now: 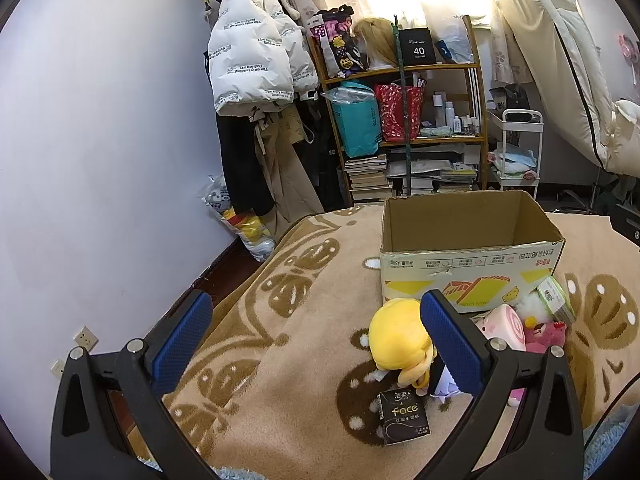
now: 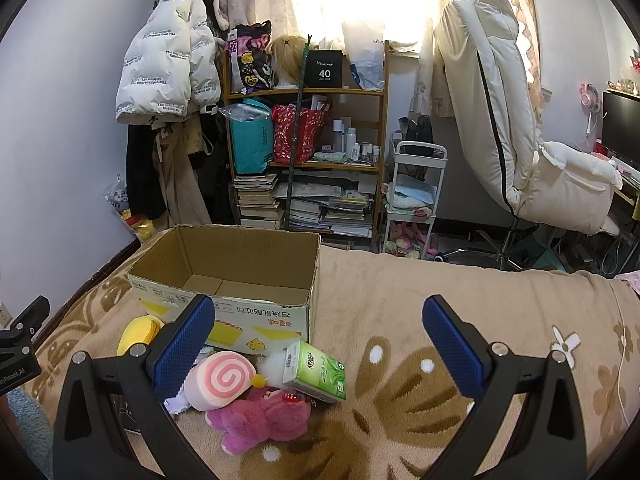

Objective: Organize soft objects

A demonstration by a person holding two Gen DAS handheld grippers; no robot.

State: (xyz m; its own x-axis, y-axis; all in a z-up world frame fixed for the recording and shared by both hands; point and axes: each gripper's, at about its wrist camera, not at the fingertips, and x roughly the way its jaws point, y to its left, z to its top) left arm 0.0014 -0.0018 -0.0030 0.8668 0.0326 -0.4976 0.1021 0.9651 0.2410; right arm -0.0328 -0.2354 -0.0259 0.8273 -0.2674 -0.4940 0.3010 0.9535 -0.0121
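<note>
An open, empty cardboard box [image 1: 472,268] [image 2: 224,304] stands on a beige patterned blanket [image 1: 312,320]. In front of it lie a yellow-haired doll [image 1: 400,340] [image 2: 138,334], a pink swirl plush [image 2: 220,380] [image 1: 506,322], a pink bear plush [image 2: 260,420] [image 1: 546,334], a green tissue pack [image 2: 316,370] [image 1: 556,300] and a black tissue pack [image 1: 404,416]. My left gripper [image 1: 316,340] is open and empty, just left of the doll. My right gripper [image 2: 318,344] is open and empty above the toys.
A shelf [image 2: 308,128] with bags, bottles and stacked books stands behind the bed. A white jacket [image 1: 256,52] hangs at the wall. A white cart [image 2: 416,196] and a padded chair [image 2: 520,140] stand to the right. The blanket's left edge drops to the floor.
</note>
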